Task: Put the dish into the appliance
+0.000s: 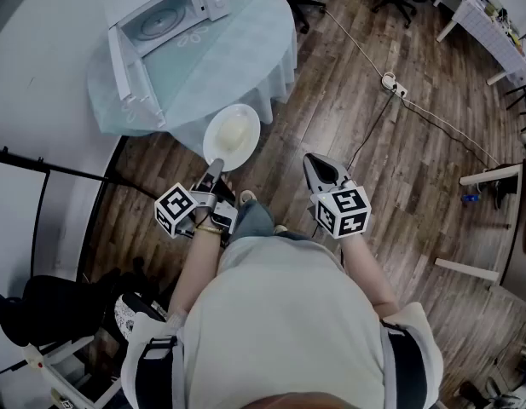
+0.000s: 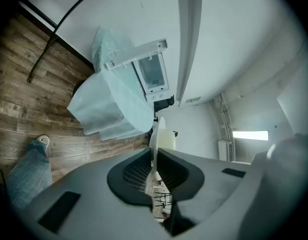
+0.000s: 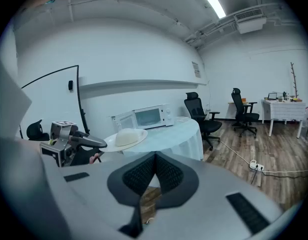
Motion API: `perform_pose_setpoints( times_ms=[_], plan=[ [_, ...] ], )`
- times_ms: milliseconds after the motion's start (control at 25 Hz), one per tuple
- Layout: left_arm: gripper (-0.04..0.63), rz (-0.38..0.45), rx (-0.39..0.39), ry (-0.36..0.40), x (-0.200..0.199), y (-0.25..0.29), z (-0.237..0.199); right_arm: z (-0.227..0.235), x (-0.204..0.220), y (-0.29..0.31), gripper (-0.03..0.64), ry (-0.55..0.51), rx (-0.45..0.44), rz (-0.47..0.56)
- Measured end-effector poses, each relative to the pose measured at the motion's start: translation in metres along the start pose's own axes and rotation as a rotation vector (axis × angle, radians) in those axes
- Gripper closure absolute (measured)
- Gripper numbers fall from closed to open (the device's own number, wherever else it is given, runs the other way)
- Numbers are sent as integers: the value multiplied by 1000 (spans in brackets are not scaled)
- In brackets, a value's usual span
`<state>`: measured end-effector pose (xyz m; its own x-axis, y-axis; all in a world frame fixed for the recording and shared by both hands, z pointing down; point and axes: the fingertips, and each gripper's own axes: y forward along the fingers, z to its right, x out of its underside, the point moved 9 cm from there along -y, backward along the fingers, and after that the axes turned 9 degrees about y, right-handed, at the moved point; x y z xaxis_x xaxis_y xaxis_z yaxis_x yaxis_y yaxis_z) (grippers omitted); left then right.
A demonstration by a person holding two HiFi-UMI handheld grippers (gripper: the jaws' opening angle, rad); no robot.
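A white dish (image 1: 233,137) with a pale mound in its middle hangs in the air just in front of the round table. My left gripper (image 1: 216,166) is shut on its near rim. In the left gripper view the dish (image 2: 156,136) stands edge-on between the pads. The white microwave (image 1: 173,11) sits on the table with its door (image 1: 126,68) swung open towards me. It also shows in the right gripper view, as does the microwave (image 3: 146,117) behind the dish (image 3: 125,137). My right gripper (image 1: 315,165) hovers over the floor to the right, shut and holding nothing.
The table wears a light blue cloth (image 1: 245,49) that hangs to the floor. A power strip and cable (image 1: 392,83) lie on the wooden floor at the right. Office chairs (image 3: 201,116) and a white desk (image 3: 283,109) stand farther off. The person's shoe (image 1: 245,198) is below the dish.
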<state>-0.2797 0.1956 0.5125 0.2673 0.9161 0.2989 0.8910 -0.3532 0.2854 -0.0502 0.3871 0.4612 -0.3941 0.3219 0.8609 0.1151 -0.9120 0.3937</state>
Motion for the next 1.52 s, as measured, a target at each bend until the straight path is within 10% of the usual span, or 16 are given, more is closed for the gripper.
perform_pose_setpoints(
  times_ms=[1520],
  plan=[
    [560, 59, -19, -44, -22, 69, 3, 43, -29, 58, 609, 52, -48, -31]
  ],
)
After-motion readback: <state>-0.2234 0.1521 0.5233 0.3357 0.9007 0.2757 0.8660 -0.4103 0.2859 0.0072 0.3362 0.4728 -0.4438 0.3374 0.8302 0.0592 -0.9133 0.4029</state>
